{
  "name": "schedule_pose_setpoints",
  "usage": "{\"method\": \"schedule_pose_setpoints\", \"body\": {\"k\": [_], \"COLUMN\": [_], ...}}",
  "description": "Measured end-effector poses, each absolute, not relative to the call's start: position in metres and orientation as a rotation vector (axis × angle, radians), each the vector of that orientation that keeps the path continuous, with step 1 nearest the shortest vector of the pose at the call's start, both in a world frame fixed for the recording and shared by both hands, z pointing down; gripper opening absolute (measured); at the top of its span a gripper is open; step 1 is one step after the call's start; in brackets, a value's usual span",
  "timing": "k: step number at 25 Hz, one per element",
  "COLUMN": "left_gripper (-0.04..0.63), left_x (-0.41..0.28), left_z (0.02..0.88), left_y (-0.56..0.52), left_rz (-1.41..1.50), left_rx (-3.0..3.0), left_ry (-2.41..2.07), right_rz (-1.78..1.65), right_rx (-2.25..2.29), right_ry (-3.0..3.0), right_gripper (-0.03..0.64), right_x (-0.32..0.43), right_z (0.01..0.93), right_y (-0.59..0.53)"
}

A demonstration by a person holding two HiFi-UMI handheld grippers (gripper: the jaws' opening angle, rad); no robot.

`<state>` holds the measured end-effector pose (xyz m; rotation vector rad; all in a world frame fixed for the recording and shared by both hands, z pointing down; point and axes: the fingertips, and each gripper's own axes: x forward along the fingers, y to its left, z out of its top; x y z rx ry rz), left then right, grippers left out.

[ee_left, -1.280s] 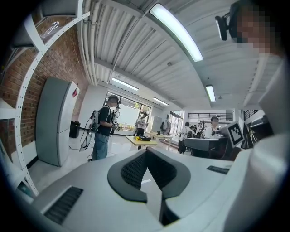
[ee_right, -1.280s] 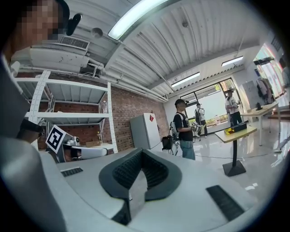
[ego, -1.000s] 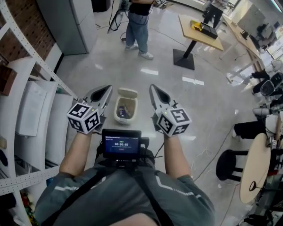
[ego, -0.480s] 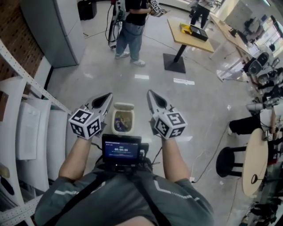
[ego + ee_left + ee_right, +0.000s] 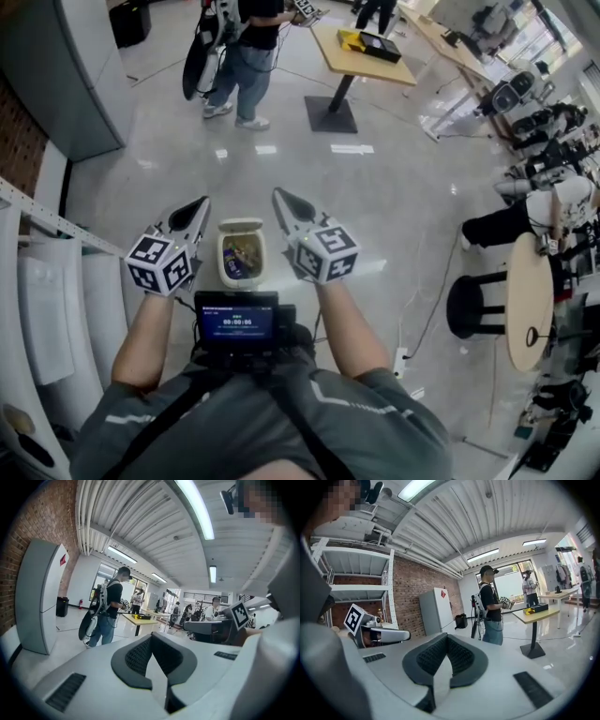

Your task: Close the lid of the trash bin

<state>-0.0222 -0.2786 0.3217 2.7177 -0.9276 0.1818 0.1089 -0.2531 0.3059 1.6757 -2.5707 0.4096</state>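
A small cream trash bin (image 5: 240, 259) stands on the floor below me, its lid (image 5: 242, 226) tipped open at the far side and rubbish showing inside. My left gripper (image 5: 199, 206) is held high to the left of the bin and my right gripper (image 5: 279, 199) to its right. Both are shut with nothing between their jaws, well above the bin. In the left gripper view (image 5: 152, 641) and the right gripper view (image 5: 446, 641) the jaws meet and point out across the room. The bin shows in neither gripper view.
White metal shelving (image 5: 37, 281) runs along my left. A person with a backpack (image 5: 246, 56) stands ahead beside a wooden table (image 5: 361, 52). A round table (image 5: 530, 300), a black stool (image 5: 469, 305) and seated people are at the right. A grey cabinet (image 5: 56, 66) stands far left.
The view has swung and moved forward, so the bin and both grippers sit lower left in frame. Both grippers stay shut, flanking the bin as before. The lid is still open.
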Motion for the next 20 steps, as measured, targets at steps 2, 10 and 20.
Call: {"method": "schedule_pose_setpoints", "body": {"k": [2,10,20], "left_gripper": [0.003,0.002,0.003], "left_x": [-0.022,-0.016,-0.002], "left_z": [0.328,0.382,0.531], "left_y": [-0.285,-0.306,-0.350], "left_rz": [0.185,0.283,0.476], "left_rx": [2.701,2.603,2.413], "left_ry": [-0.941,-0.974,-0.979], "right_rz": [0.427,0.576,0.791], "right_rx": [1.661,1.614,1.535], "right_ry": [-2.560,-2.491,-2.341], "right_gripper": [0.011,0.011,0.011], "right_x": [0.109,0.113,0.114], "right_z": [0.315,0.375,0.524], "right_y": [-0.259,-0.287,-0.334]}}
